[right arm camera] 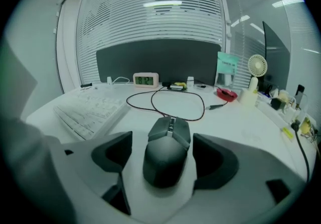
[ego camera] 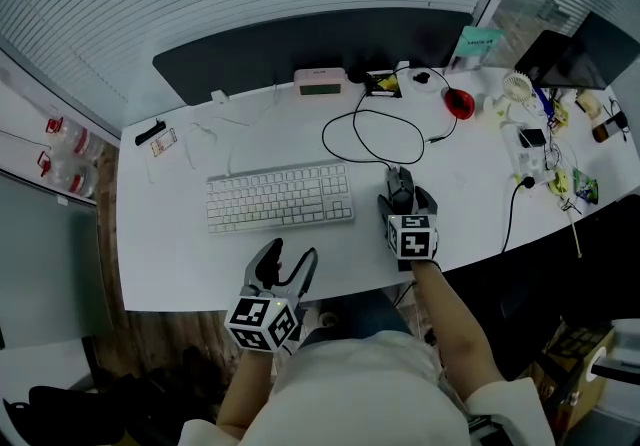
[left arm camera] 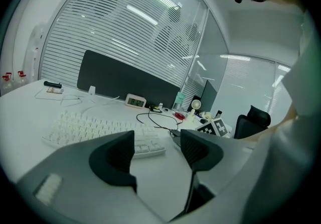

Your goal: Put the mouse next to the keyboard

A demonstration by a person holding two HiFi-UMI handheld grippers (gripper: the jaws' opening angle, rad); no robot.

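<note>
A dark grey wired mouse (ego camera: 400,182) (right arm camera: 168,150) rests on the white desk (ego camera: 200,264), just right of the white keyboard (ego camera: 280,197) (right arm camera: 90,110). My right gripper (ego camera: 407,202) (right arm camera: 164,153) straddles the mouse with its jaws open; a gap shows between each pad and the mouse's sides. The mouse's black cable (ego camera: 370,139) loops away toward the back of the desk. My left gripper (ego camera: 287,259) (left arm camera: 158,150) hovers open and empty over the desk's front edge, below the keyboard (left arm camera: 95,130).
A digital clock (ego camera: 320,81), a red dish (ego camera: 459,101) and a small fan (ego camera: 518,86) stand along the back in front of a dark divider panel (ego camera: 300,49). Cluttered small items and a monitor (ego camera: 580,49) fill the right end.
</note>
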